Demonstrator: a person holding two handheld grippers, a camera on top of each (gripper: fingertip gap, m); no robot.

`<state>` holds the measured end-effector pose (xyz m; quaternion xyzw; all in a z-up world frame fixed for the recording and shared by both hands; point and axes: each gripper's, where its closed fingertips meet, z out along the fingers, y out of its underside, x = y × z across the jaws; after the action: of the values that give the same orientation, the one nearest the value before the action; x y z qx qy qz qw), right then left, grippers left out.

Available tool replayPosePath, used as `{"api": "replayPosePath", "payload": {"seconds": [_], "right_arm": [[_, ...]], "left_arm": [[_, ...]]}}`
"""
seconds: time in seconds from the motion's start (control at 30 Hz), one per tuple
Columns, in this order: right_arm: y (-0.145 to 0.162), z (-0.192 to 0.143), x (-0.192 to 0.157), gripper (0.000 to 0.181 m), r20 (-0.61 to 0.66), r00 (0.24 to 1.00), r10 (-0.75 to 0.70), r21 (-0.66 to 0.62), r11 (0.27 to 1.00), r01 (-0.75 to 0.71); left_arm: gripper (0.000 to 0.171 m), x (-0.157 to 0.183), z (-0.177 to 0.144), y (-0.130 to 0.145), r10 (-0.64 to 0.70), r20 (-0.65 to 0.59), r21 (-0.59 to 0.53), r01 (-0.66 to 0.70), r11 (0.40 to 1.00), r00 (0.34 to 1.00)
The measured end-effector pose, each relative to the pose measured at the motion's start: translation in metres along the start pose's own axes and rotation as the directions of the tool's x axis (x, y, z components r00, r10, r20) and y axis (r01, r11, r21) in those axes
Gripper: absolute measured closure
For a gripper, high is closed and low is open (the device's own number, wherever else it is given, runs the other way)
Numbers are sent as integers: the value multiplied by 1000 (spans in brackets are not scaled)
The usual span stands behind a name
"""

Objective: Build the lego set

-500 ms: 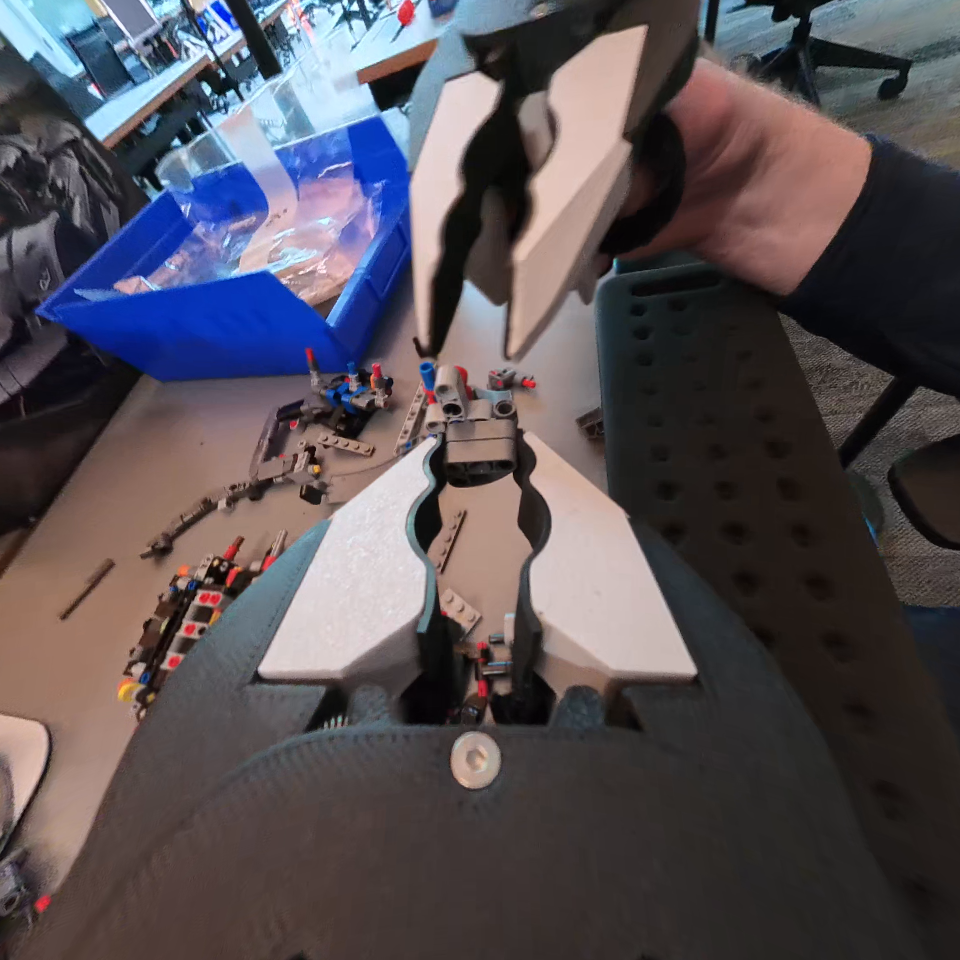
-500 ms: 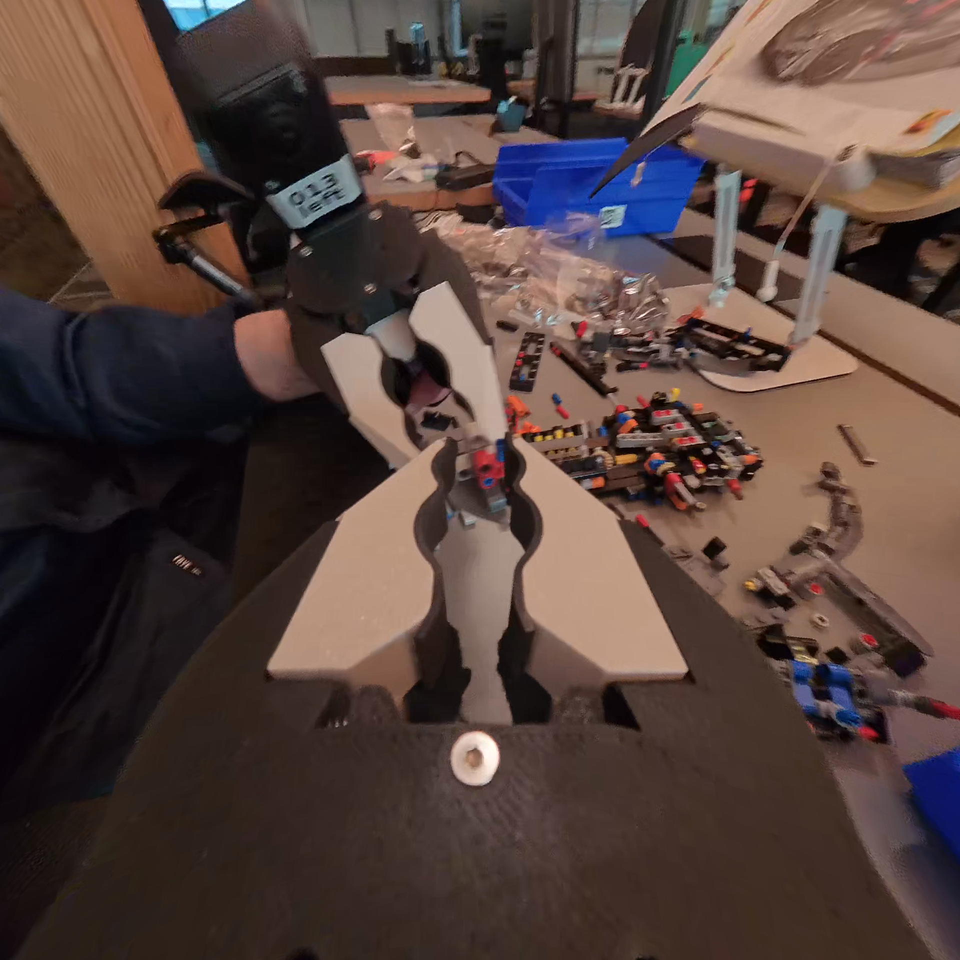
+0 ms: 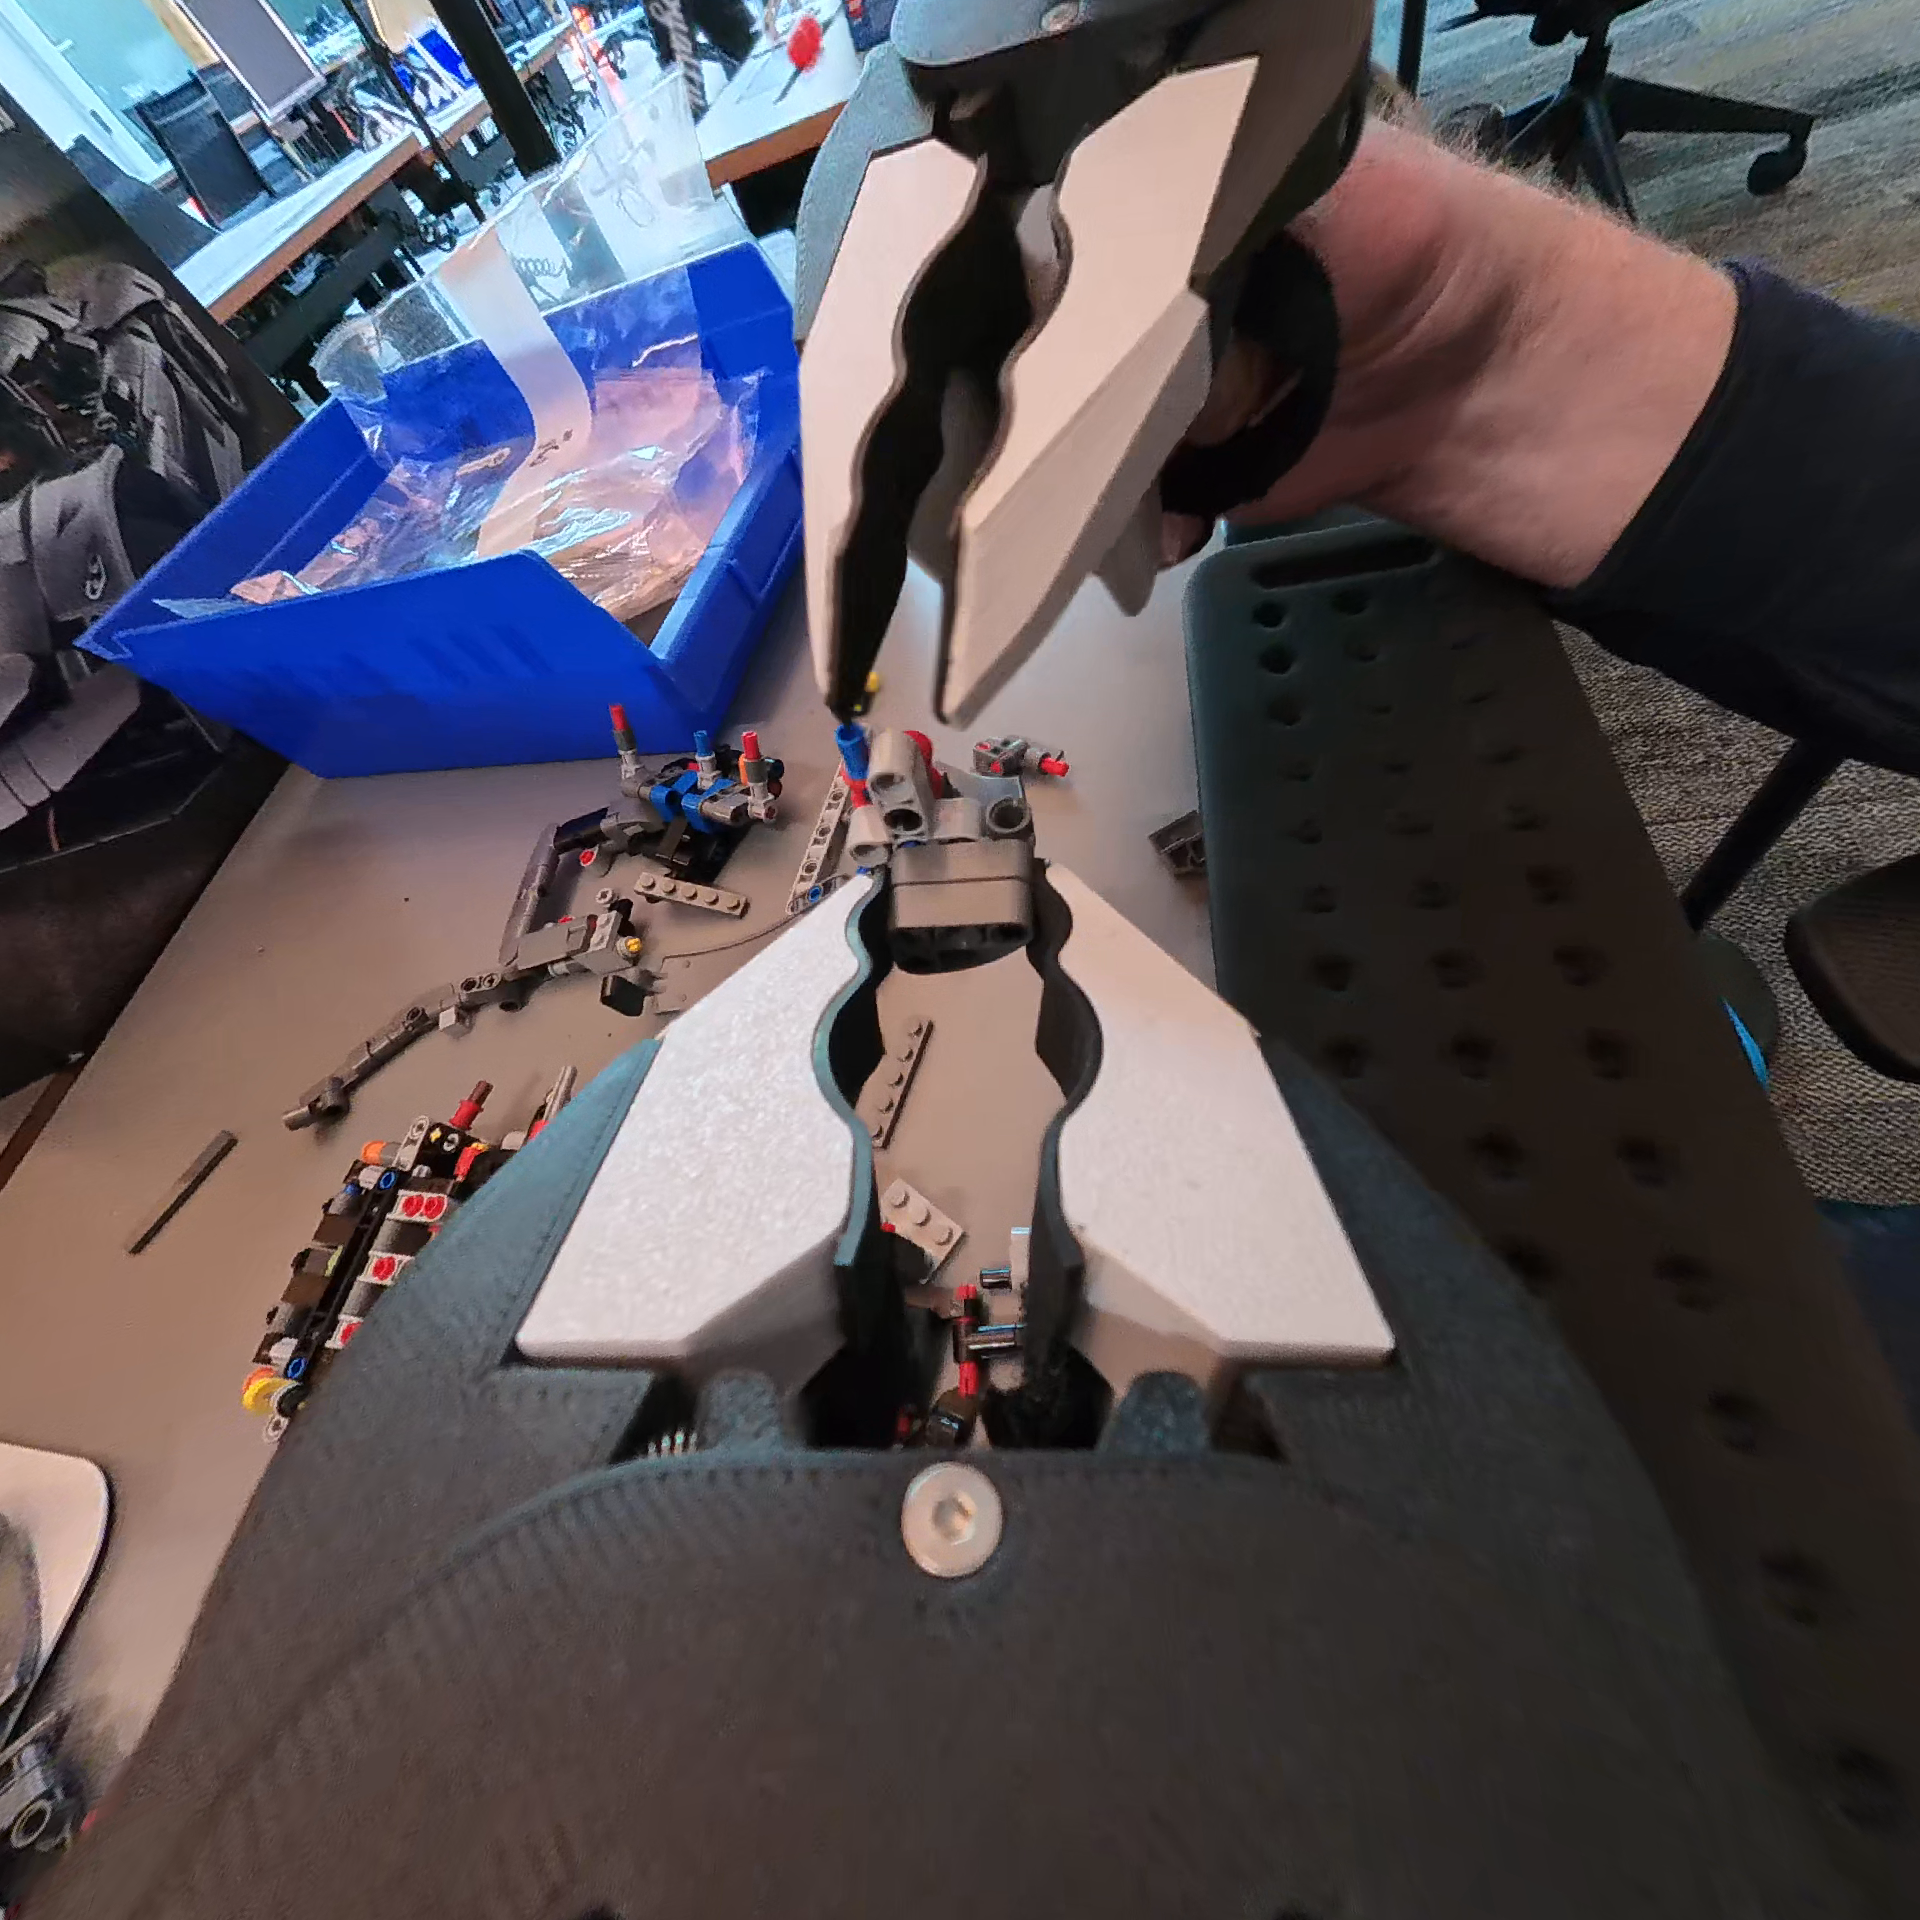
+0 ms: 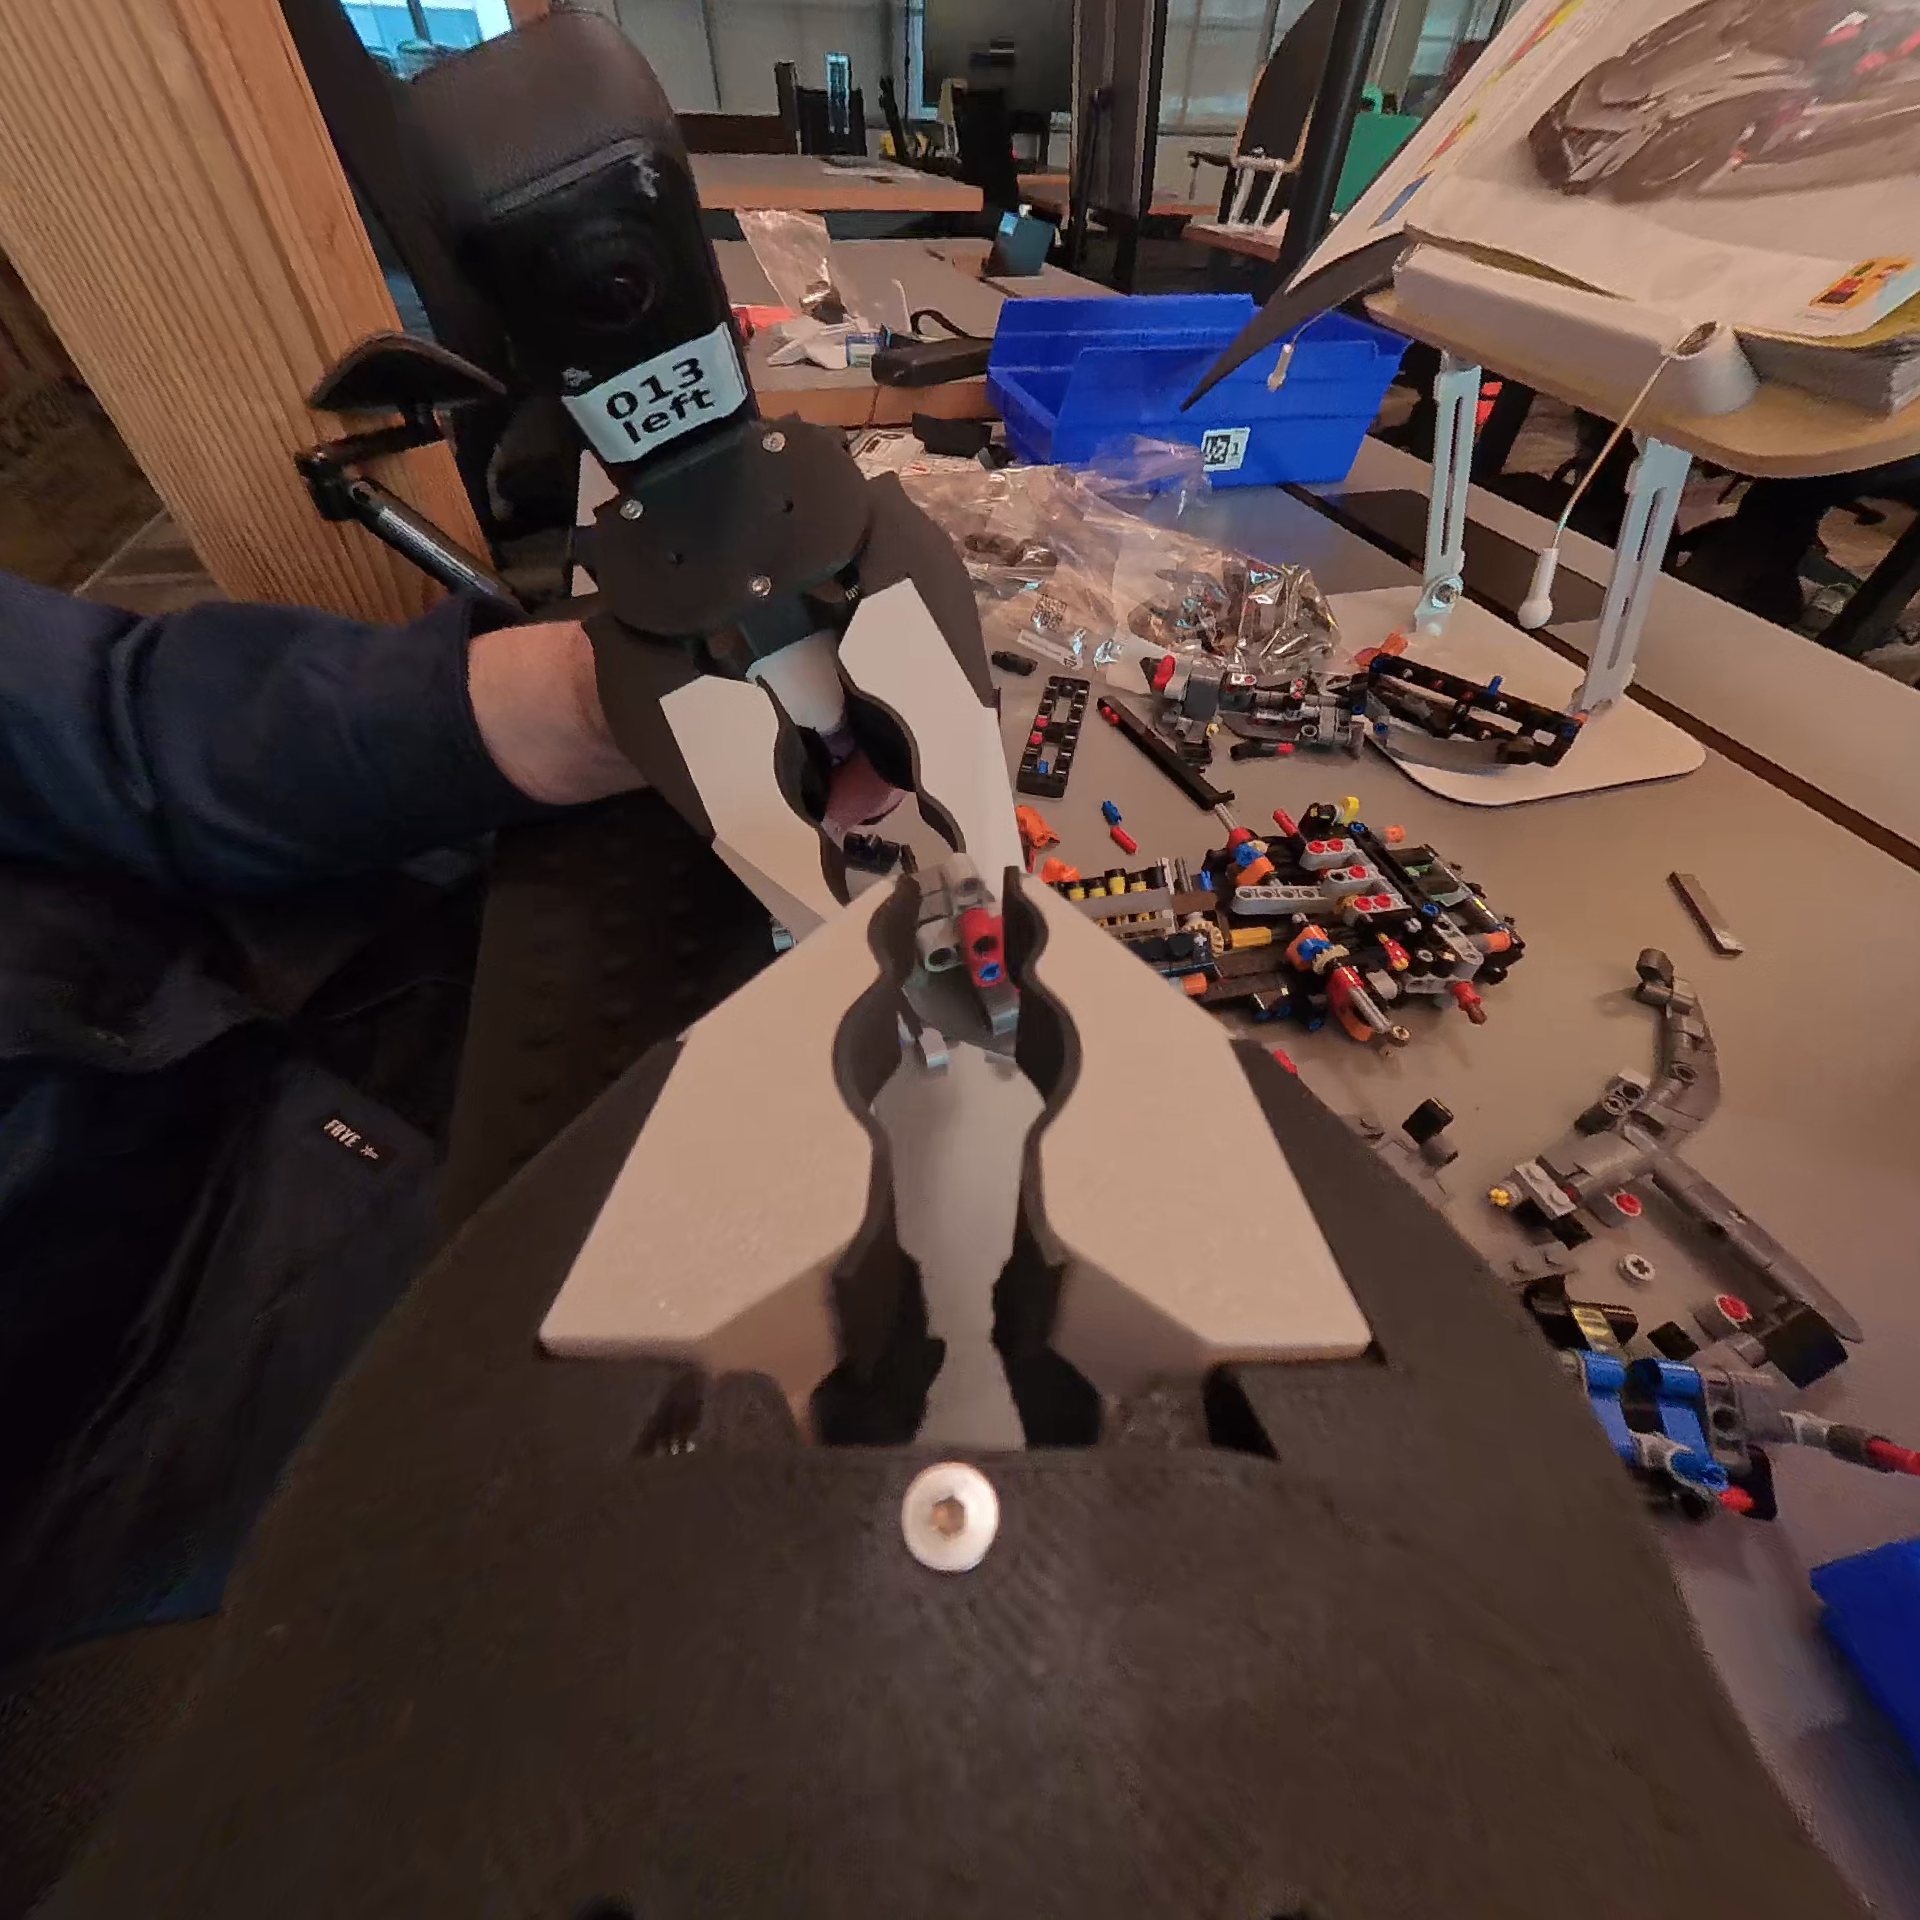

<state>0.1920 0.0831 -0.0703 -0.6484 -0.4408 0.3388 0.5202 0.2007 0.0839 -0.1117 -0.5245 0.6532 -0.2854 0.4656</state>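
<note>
The left gripper point(image 3: 961, 894) pinches a small grey lego assembly point(image 3: 951, 847) by its dark block, right at the fingertips, above the near edge of the table point(image 3: 312, 935). The right gripper point(image 3: 894, 707) comes down from above with its jaws a little apart; one fingertip sits just over the blue pin point(image 3: 850, 750) that stands on the assembly's left side, though whether they touch cannot be told. In the right wrist view the assembly point(image 4: 961, 935) lies between that gripper's fingertips point(image 4: 956, 904) without being clamped, and the left gripper point(image 4: 904, 852) meets it from behind. Loose pieces lie on the table beyond: a blue-and-grey sub-build point(image 3: 701, 795), a curved grey arm point(image 3: 457, 1008), and a multicoloured chassis point(image 4: 1340, 925). Farther back stands a blue bin point(image 3: 416, 644) holding clear plastic bags. An instruction book point(image 4: 1662, 187) rests on a stand at the right.
</note>
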Motion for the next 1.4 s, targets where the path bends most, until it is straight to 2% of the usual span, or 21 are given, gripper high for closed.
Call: {"api": "replayPosePath", "payload": {"seconds": [0.1, 0.27, 0.4, 0.43, 0.67, 0.77, 0.9, 1.03, 1.13, 1.4], "right_arm": [[4, -2, 7, 167, -39, 999, -4, -14, 1000, 3], [8, 2, 3, 168, 7, 1000, 29, -30, 999, -29], [10, -1, 5, 171, -5, 1000, 30, -43, 999, -30], [10, -2, 8, 181, -23, 999, 32, -47, 998, -33], [10, -2, 5, 181, -15, 999, 30, -49, 998, -31], [4, -2, 2, 181, 1, 999, 34, -12, 999, -34], [9, 2, 0, 177, 46, 996, 75, -18, 997, -74], [13, 0, 1, 180, 30, 997, 67, -58, 996, -65], [10, 1, 3, 181, 6, 999, 37, -55, 998, -37], [-1, 13, -1, 181, 19, 998, 64, -21, 998, -64]], "left_arm": [[148, 2, 2, 1, 9, -4, -8, -10, 1000, 1000], [148, 3, 3, 4, 32, -4, -24, -32, 999, 999], [148, 6, 4, 3, 38, -13, -21, -39, 999, 999], [148, 4, 3, 2, 37, -2, -20, -37, 999, 999], [148, 6, 2, 1, 34, -15, -10, -34, 999, 999], [149, 8, -1, -3, 25, -33, 17, -24, 1000, 999], [149, 10, 2, 3, 43, -36, -15, -43, 999, 998], [149, 11, 4, 3, 45, -40, -20, -46, 999, 998], [149, 10, 3, 2, 25, -39, -17, -25, 1000, 999], [149, 10, 5, 8, 46, -21, -62, -47, 997, 999]]}}
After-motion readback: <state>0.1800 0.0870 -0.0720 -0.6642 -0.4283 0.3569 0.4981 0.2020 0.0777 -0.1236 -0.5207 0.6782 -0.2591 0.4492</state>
